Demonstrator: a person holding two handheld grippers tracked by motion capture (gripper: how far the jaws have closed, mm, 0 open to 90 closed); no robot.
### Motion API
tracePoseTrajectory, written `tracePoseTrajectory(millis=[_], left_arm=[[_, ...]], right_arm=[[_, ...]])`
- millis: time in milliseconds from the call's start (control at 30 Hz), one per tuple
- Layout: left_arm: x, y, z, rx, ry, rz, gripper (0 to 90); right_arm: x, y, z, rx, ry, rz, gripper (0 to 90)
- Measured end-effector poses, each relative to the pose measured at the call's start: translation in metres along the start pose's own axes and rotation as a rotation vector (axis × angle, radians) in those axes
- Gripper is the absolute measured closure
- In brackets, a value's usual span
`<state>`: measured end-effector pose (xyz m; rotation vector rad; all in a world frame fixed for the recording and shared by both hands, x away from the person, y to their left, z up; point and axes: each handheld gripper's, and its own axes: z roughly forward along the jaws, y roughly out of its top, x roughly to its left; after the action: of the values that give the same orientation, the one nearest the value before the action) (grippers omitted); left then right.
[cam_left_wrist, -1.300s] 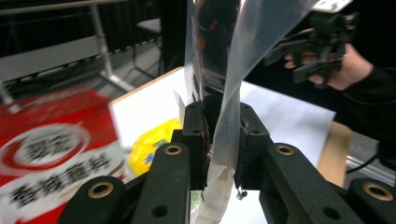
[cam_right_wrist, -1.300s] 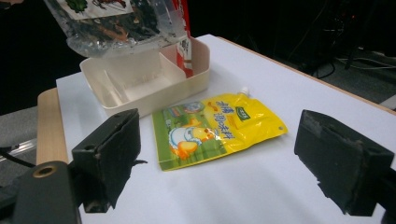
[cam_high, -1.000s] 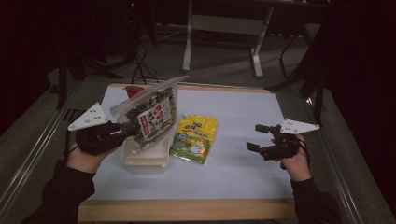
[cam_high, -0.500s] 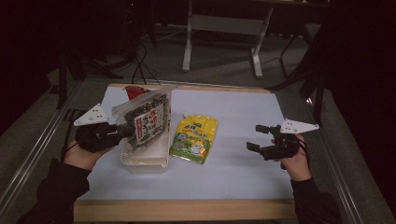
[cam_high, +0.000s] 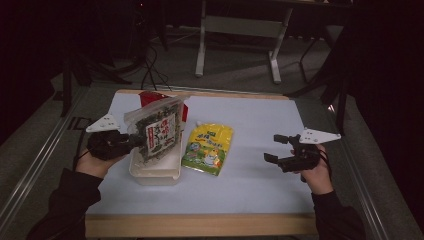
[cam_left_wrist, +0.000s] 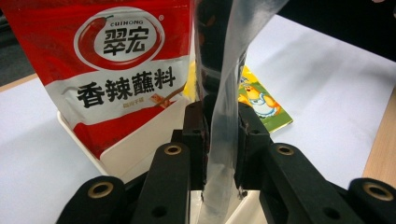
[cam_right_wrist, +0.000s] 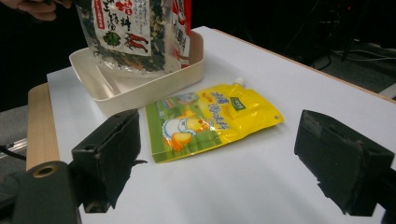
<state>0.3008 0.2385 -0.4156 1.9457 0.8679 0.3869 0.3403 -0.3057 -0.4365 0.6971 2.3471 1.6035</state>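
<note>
- White sheet covers the table (cam_high: 250, 190), with a wood edge along the near side; everything sits on its left half and middle.
- Cream tray (cam_high: 155, 172) lies at the left, shallow and open-topped. A red pouch (cam_left_wrist: 116, 60) stands against its far end.
- Clear bag (cam_high: 155, 132) of dark dried greens hangs upright over the tray, its lower end at or just inside the rim; from the right gripper view its bottom looks to touch the tray floor, though I cannot be sure.
- Yellow pouch (cam_high: 208, 148) lies flat just right of the tray, spout pointing away from the person, not yet touched.
- Left gripper (cam_high: 131, 141) has its jaws clamped on the bag's clear side seam, as its own view shows, the film pinched flat between the pads.
- Right gripper (cam_high: 278, 148) hovers well apart at the right, jaws wide with nothing between them.
- Step in hand, as I judge it: setting the bag down in the tray. To do it well, lower it straight, lean it towards the red pouch so it does not tip over the rim onto the yellow pouch, and let go only once its base rests on the tray floor.
</note>
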Motion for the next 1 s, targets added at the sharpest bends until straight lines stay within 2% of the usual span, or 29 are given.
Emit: tracePoseTrajectory(millis=[167,300,433,467,667,800,867,933,1000], left_arm=[[0.001,-0.006,0.003,-0.002,0.002,0.012,79.2],[0.004,-0.012,0.006,-0.035,0.003,-0.009,79.2],[0.007,-0.024,0.016,-0.015,0.002,-0.018,79.2],[0.008,-0.027,0.016,-0.031,0.001,-0.039,79.2],[0.018,-0.043,0.013,-0.075,0.001,-0.097,79.0],[0.026,-0.053,0.013,-0.107,-0.004,-0.142,78.8],[0.029,-0.057,0.012,-0.11,0.005,-0.157,78.5],[0.032,-0.059,0.012,-0.108,0.013,-0.179,78.1],[0.033,-0.059,0.013,-0.099,0.03,-0.185,77.8]], right_arm=[[0.001,0.0,0.001,0.005,0.002,-0.003,14.3],[0.002,0.0,0.001,0.006,0.007,-0.007,14.3],[0.003,0.0,0.0,0.006,0.006,-0.011,14.4],[0.003,-0.001,0.0,0.007,0.005,-0.013,14.4],[0.002,-0.003,-0.001,0.005,0.013,-0.007,14.5],[0.005,-0.002,0.0,0.003,0.007,-0.038,14.5],[0.005,-0.002,0.0,0.007,0.003,-0.044,14.7],[0.005,-0.001,0.0,0.027,0.008,-0.029,15.1],[0.005,-0.002,0.001,0.032,0.011,-0.022,14.9]])
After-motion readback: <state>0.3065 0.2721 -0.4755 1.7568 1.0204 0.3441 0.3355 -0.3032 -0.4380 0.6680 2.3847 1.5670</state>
